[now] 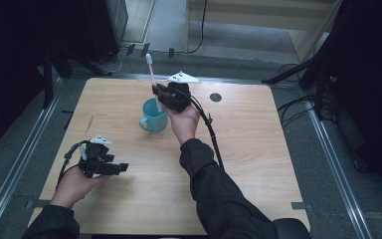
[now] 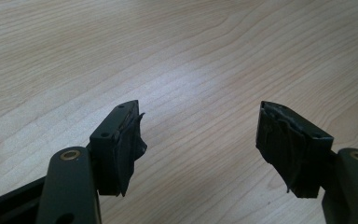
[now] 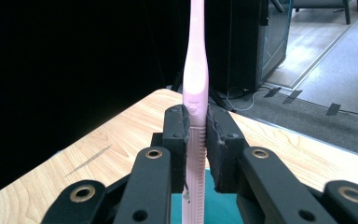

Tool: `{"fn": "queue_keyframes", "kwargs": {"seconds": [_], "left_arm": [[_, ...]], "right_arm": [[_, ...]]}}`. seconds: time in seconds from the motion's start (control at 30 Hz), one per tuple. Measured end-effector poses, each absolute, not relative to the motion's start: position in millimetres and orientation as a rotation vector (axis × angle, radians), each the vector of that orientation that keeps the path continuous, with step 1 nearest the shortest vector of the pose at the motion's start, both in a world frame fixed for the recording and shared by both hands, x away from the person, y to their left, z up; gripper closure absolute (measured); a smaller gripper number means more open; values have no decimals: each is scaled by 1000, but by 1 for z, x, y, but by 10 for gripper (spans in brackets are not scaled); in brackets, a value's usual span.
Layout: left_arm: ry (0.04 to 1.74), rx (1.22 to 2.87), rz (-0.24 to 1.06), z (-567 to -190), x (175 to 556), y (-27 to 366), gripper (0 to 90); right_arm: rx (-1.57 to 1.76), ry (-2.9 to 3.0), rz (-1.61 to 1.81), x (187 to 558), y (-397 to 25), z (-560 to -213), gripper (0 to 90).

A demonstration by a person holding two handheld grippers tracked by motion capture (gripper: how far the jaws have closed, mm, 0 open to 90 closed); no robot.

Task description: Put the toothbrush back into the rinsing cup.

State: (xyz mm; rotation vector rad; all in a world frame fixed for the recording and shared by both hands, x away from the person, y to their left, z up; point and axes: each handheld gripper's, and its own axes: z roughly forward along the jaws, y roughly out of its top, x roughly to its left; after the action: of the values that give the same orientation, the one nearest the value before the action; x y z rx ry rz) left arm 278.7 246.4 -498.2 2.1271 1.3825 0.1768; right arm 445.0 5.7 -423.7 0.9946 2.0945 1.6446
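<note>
Right tongs [image 1: 155,90] clenched on pink toothbrush [image 3: 196,107], upright above teal mug [image 1: 151,117] (left tongs [image 2: 198,140] released, idle over desk [image 2: 191,56]); next, likely: lower straight, clearing rim.

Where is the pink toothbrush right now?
In the high view the pink toothbrush stands nearly upright, clamped in the right gripper just above the teal mug, near the table's far edge.

The table [image 1: 258,149] is evenly lit from above, with soft glare seen at twelve o'clock in the left gripper view. Surroundings at nine and three o'clock are left dark; near jaws are slightly blurred.
</note>
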Motion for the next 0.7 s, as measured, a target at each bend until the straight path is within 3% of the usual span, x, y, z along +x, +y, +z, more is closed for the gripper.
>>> {"fn": "queue_keyframes", "kwargs": {"seconds": [0.7], "left_arm": [[1376,2136,175,-499,279,245,311]], "right_arm": [[992,2171,1572,446,18,-444,790]]}}
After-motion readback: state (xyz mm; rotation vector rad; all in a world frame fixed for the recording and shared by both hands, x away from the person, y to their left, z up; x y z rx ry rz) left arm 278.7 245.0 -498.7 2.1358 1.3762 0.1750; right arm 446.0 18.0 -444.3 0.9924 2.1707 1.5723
